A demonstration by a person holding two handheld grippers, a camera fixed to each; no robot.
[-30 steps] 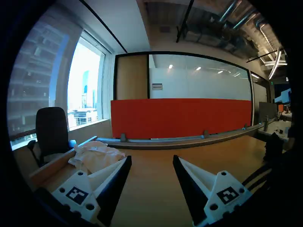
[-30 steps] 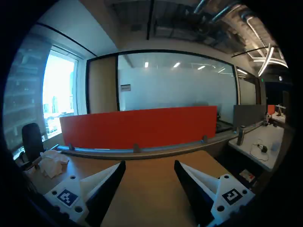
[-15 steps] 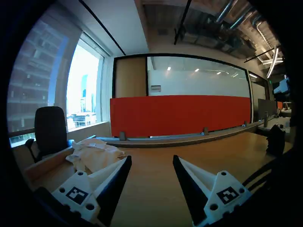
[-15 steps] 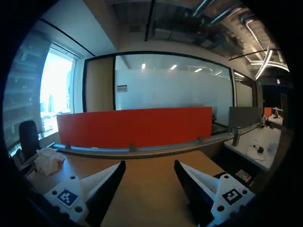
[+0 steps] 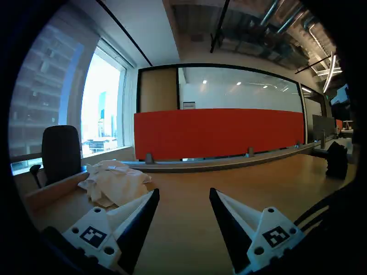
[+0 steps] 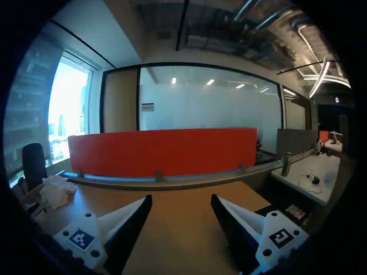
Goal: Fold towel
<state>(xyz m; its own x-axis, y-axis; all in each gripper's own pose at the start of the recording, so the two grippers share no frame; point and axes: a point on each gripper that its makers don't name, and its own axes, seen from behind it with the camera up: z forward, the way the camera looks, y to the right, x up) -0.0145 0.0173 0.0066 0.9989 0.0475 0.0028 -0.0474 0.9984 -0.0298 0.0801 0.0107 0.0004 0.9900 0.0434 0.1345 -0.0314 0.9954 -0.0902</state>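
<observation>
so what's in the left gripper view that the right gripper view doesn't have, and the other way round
Left gripper view: a dark shape at the wooden desk's right end, too dim to identify. Right gripper view: a white side desk with a cable on it. Both: the crumpled towel, unfolded, at the desk's left; the orange partition; a black chair; the left gripper and right gripper, open and empty.

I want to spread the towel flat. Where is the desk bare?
Bare desk stretches from the crumpled towel rightward, between the red divider and the open left gripper and right gripper. The end by the black chair is crowded: the towel lies heaped there.
</observation>
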